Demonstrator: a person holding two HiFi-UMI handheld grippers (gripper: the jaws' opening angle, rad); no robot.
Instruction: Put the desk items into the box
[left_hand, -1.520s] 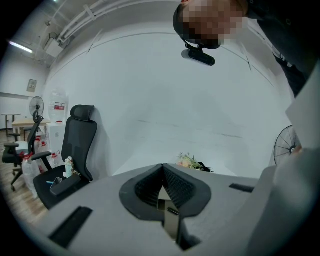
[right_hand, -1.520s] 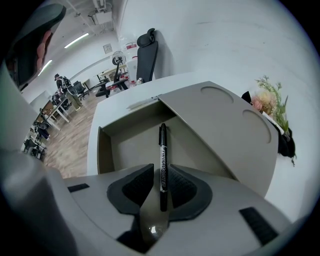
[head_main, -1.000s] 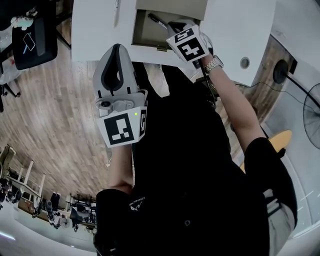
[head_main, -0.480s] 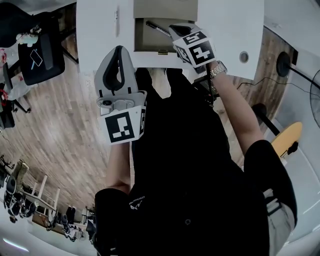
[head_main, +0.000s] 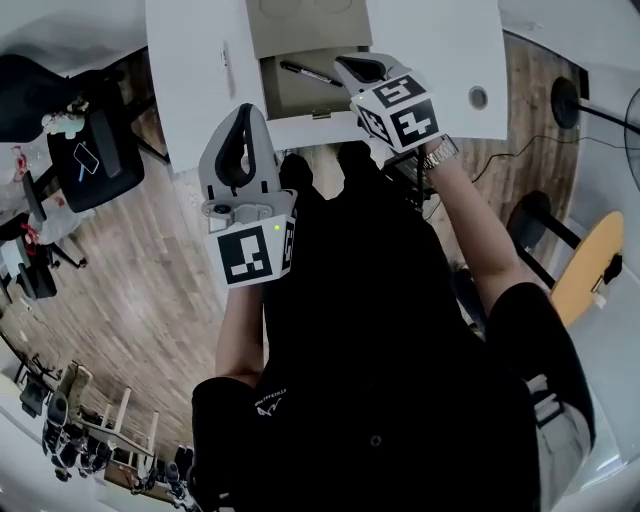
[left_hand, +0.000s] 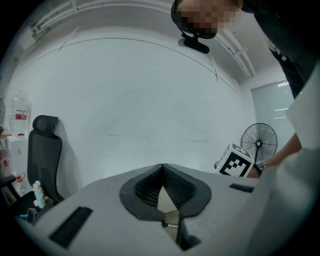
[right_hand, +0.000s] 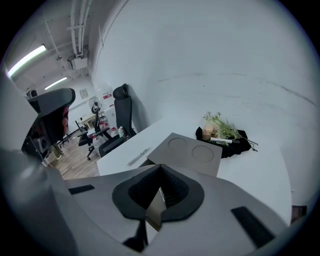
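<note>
In the head view a brown box (head_main: 285, 98) stands open on the white desk (head_main: 190, 90), with its lid (head_main: 305, 22) folded back. A black pen (head_main: 310, 72) lies inside it. My right gripper (head_main: 345, 63) is shut with nothing in it, at the box's right edge near the pen. A silver pen (head_main: 225, 55) lies on the desk to the left of the box. My left gripper (head_main: 242, 112) is shut and empty, held up in front of the desk, off to the box's lower left. In the right gripper view the lid (right_hand: 192, 152) and silver pen (right_hand: 137, 156) show beyond the shut right gripper (right_hand: 160, 167).
A black bundle with green sprigs (right_hand: 225, 134) lies on the desk behind the box. A cable hole (head_main: 478, 97) is at the desk's right. A black office chair (head_main: 90, 150) stands left of the desk. A fan (left_hand: 259, 145) and another chair (left_hand: 44, 150) show in the left gripper view.
The head view has swung, so the desk and box sit lower in the frame. The right gripper has drawn back a little toward the box's right edge. The left gripper has hardly moved.
</note>
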